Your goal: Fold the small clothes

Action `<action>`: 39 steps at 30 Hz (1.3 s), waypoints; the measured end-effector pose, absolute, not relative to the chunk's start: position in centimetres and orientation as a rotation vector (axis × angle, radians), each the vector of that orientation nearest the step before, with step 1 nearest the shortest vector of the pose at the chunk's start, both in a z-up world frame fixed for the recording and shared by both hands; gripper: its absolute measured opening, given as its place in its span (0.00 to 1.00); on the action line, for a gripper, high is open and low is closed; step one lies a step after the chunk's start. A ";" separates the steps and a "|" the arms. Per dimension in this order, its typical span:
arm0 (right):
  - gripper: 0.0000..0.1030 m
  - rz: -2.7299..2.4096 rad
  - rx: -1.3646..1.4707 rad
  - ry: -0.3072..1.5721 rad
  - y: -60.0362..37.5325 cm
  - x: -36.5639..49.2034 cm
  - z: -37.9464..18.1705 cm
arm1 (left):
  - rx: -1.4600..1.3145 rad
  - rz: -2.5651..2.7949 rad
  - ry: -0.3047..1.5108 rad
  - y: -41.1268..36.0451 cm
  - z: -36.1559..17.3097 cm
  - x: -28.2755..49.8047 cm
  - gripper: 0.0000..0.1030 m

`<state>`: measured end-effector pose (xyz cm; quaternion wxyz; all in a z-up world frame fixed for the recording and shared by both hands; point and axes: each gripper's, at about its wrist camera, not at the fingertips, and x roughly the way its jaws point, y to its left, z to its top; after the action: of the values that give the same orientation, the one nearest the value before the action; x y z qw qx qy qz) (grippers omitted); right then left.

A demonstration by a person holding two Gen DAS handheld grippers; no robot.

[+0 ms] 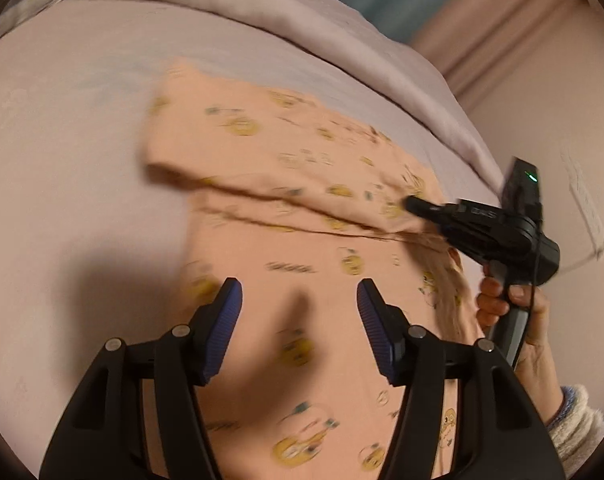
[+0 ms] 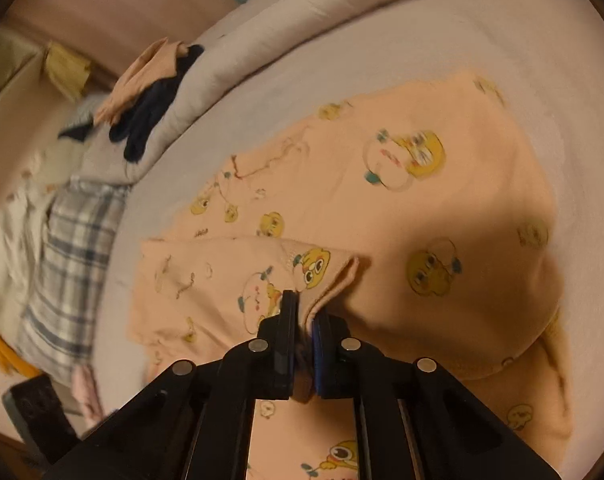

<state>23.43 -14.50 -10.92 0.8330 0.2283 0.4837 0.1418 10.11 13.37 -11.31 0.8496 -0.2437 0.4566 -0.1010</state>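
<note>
A peach child's garment (image 1: 302,184) printed with yellow cartoon faces lies spread on the pale bed sheet (image 1: 61,160). My left gripper (image 1: 299,300) is open and empty, hovering above the garment's near part. My right gripper (image 1: 412,204) shows at the right of the left wrist view, pinching the garment's right edge with a fold drawn across. In the right wrist view the right gripper (image 2: 306,308) is shut on a bunched hem of the garment (image 2: 402,208).
A rolled pale duvet (image 1: 342,52) runs along the far side of the bed. Dark and peach clothes (image 2: 149,92) lie on the duvet, and a plaid cloth (image 2: 73,248) lies at the left. A wall (image 1: 562,128) stands at the right.
</note>
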 end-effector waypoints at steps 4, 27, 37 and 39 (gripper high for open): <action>0.07 0.258 0.450 0.917 -16.5 23.0 -7.7 | -0.549 -0.166 0.946 15.3 -11.5 8.8 0.58; 0.14 0.076 0.293 0.866 -20.8 22.0 -8.8 | -0.544 -0.152 1.013 16.8 -12.7 6.8 0.58; 0.15 0.126 0.169 0.989 -18.5 21.9 -12.2 | -0.557 -0.140 1.015 17.4 -12.4 4.9 0.58; 0.22 0.157 0.203 0.978 -18.6 20.9 -11.2 | -0.564 -0.136 1.015 17.8 -12.4 4.3 0.58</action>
<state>20.92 -18.63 -11.23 0.8748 0.0974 0.4685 0.0754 4.31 17.76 -12.36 0.8339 -0.2660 0.4793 -0.0640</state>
